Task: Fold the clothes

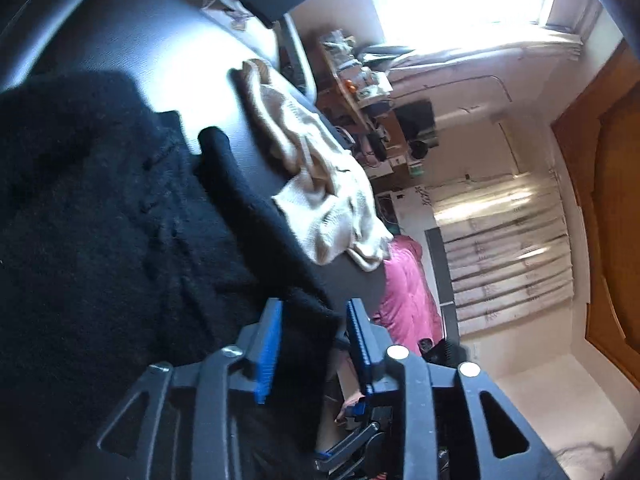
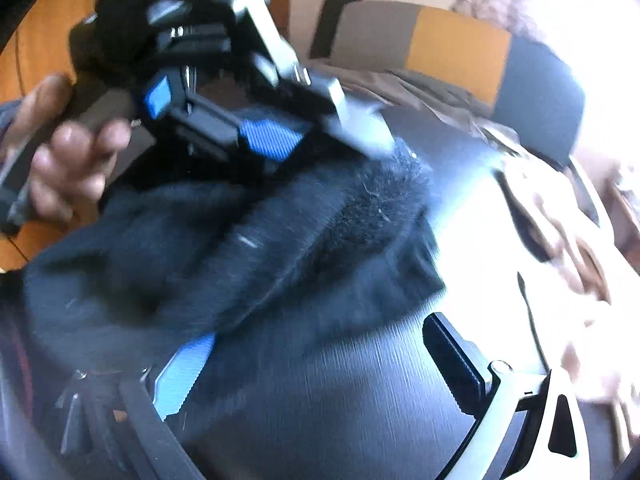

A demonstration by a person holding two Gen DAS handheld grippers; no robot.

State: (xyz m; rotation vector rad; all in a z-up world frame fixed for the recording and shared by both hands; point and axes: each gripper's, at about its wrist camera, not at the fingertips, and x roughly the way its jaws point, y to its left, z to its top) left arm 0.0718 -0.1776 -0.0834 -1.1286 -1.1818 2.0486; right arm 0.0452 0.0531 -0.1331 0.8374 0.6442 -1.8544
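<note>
On the dark table [image 1: 132, 40] lies the black fuzzy sweater [image 1: 92, 220], bunched across the side nearest me, and everything else sits around it. My left gripper [image 1: 314, 320] has its blue-padded fingers [image 1: 269, 344] on either side of a fold at the sweater's edge, with black knit filling the gap between them; they look clenched on that fold, though part of the cloth may only be passing through (the wrist view is dark there). One sleeve [image 1: 228, 176] of the sweater lies out flat toward the cream knit garment [image 1: 320, 184], which is crumpled just beyond it at the table's far edge and partly hangs over. Past that edge, beyond the cream garment, something pink [image 1: 404, 296] shows lower down.

From my right wrist view, the sweater [image 2: 240, 264] is heaped in front of my right gripper [image 2: 320, 352], whose fingers stand spread wide: the blue pad [image 2: 184, 372] touches the sweater's near hem, the other finger [image 2: 456, 360] is over bare tabletop, well apart from the cloth. Above the heap my left gripper [image 2: 256, 136] presses into the sweater's upper edge, my left hand [image 2: 64, 148] around its handle. Everything here is motion-blurred. A chair with an orange panel [image 2: 456, 52] stands behind the sweater.
</note>
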